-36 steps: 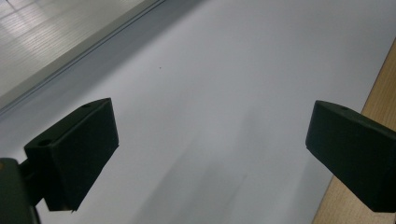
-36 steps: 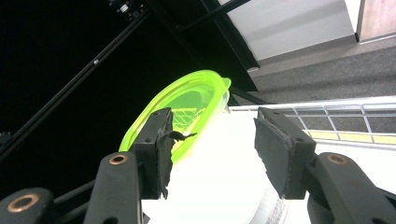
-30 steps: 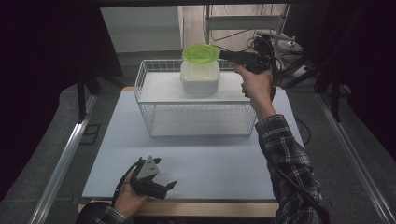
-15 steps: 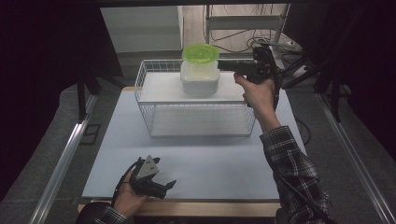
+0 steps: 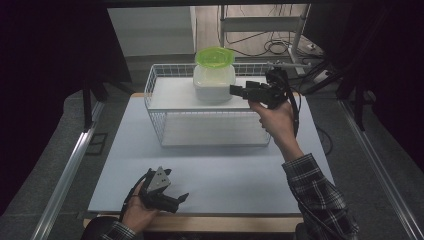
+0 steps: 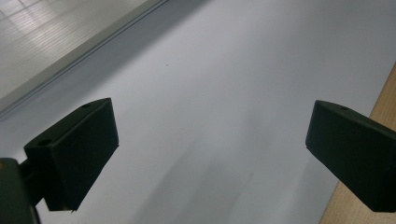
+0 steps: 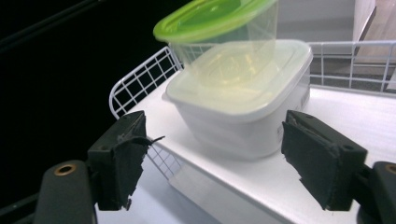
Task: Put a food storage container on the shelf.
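A: Right gripper point(image 5: 239, 91) first. Jaws?

B: Apart, and they have just been opening. In the right gripper view the two black pads stand wide, nothing pressed between them; the white container point(image 7: 243, 112) sits ahead of the gap, not touched.

A: Where is that container?

B: On the white shelf point(image 5: 170, 95) of the wire basket point(image 5: 200, 127), toward the far side. A clear tub with a green lid point(image 5: 215, 56) is stacked on its lid, tilted a little in the right gripper view.

A: Gripper position relative to it?

B: In the high view the jaw tips point left at the white container's right side, just beside it. Whether they touch, cannot tell from above; the gripper view shows a gap.

A: Left gripper point(image 5: 175, 201)?

B: Jaws apart, empty. Left gripper view: only the grey table mat point(image 6: 224, 93) between the pads, wood edge point(image 6: 385, 100) at the right. In the high view it rests at the near edge of the mat, held in the left hand point(image 5: 137, 212), well apart from the basket.

A: Right hand point(image 5: 275, 120)?

B: Raised over the basket's right end, plaid sleeve point(image 5: 320, 195) behind it.
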Action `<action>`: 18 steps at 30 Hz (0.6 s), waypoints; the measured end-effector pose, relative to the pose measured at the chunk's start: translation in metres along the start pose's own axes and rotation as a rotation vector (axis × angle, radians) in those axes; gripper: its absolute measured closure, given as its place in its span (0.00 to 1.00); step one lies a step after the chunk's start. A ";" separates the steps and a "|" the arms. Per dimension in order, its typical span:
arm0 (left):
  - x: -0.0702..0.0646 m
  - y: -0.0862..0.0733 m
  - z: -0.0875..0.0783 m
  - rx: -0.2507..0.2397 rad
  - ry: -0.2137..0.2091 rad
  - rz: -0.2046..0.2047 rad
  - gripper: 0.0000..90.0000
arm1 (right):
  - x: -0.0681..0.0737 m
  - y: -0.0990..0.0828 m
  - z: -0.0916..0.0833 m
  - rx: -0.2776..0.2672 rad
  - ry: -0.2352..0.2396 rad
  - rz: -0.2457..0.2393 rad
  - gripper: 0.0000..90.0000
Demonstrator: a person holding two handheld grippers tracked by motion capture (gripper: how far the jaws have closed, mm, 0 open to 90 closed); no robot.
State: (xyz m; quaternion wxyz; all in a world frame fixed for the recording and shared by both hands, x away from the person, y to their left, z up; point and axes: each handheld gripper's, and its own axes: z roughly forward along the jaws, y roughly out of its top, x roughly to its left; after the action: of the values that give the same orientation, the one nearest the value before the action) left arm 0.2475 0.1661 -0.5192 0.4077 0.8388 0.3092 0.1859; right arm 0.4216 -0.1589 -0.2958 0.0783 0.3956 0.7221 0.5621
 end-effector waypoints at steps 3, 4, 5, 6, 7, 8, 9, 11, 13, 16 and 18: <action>0.000 0.000 0.000 0.003 0.001 0.002 0.03 | 0.002 -0.008 -0.001 0.007 0.006 -0.013 0.24; 0.000 0.000 0.000 0.004 0.001 0.002 0.03 | 0.003 -0.011 -0.001 0.006 0.005 -0.019 0.24; 0.000 0.000 0.000 0.003 0.002 0.002 0.03 | 0.004 -0.014 -0.001 0.010 0.006 -0.027 0.23; 0.000 0.000 0.000 0.003 0.003 0.002 0.03 | 0.004 -0.017 -0.002 0.015 0.003 -0.035 0.23; 0.000 0.000 0.000 0.002 0.003 0.002 0.03 | 0.004 -0.019 -0.002 0.017 0.000 -0.039 0.22; 0.000 0.000 0.000 0.004 0.002 0.001 0.03 | 0.005 -0.021 -0.002 0.019 -0.002 -0.042 0.21; 0.000 0.000 0.000 0.005 0.000 0.000 0.03 | 0.005 -0.025 -0.003 0.022 -0.005 -0.048 0.20; 0.000 0.000 0.000 0.011 -0.004 -0.003 0.03 | 0.005 -0.031 -0.003 0.031 -0.014 -0.062 0.19; 0.000 0.000 0.000 0.012 -0.004 -0.001 0.03 | 0.005 -0.036 -0.003 0.043 -0.018 -0.068 0.17; 0.000 0.000 0.000 0.011 -0.004 -0.001 0.03 | 0.005 -0.046 -0.004 0.060 -0.027 -0.087 0.15; 0.000 0.000 0.000 0.009 -0.003 -0.004 0.03 | 0.005 -0.052 -0.004 0.070 -0.037 -0.106 0.13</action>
State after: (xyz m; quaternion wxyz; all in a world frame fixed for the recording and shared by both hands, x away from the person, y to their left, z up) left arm 0.2478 0.1661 -0.5194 0.4047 0.8402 0.3114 0.1825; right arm 0.3911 -0.1615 -0.3386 0.1072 0.3696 0.7598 0.5241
